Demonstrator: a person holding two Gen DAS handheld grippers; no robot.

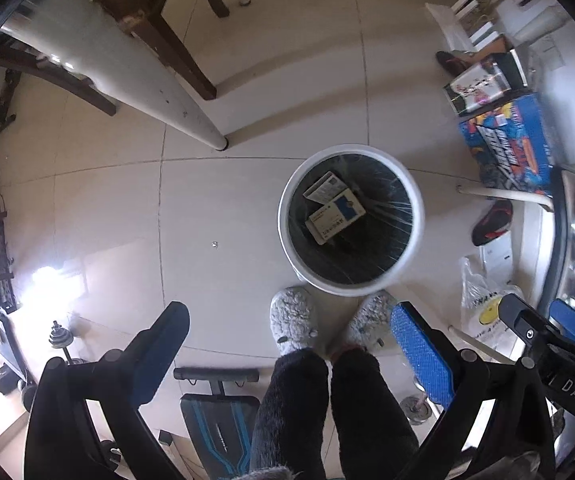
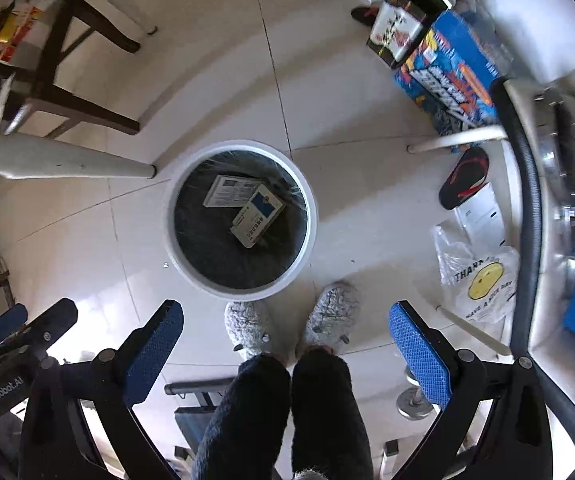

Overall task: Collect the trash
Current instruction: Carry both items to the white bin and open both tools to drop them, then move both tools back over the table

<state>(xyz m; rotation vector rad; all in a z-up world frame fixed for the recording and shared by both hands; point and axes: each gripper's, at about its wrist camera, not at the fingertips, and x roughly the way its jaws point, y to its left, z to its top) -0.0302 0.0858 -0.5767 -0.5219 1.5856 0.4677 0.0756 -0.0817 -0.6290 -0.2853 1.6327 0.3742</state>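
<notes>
A table leg (image 1: 135,80) is slanting down just beside the white bin (image 1: 351,220), where two boxes (image 1: 335,212) are lying inside. A colorful carton (image 1: 507,144) and plastic bag (image 2: 479,276) are sitting near the bin. Slippers (image 1: 293,320) are touching the bin's rim. Both the left gripper (image 1: 287,344) and right gripper (image 2: 287,340) are hanging wide open, empty, above the bin.
</notes>
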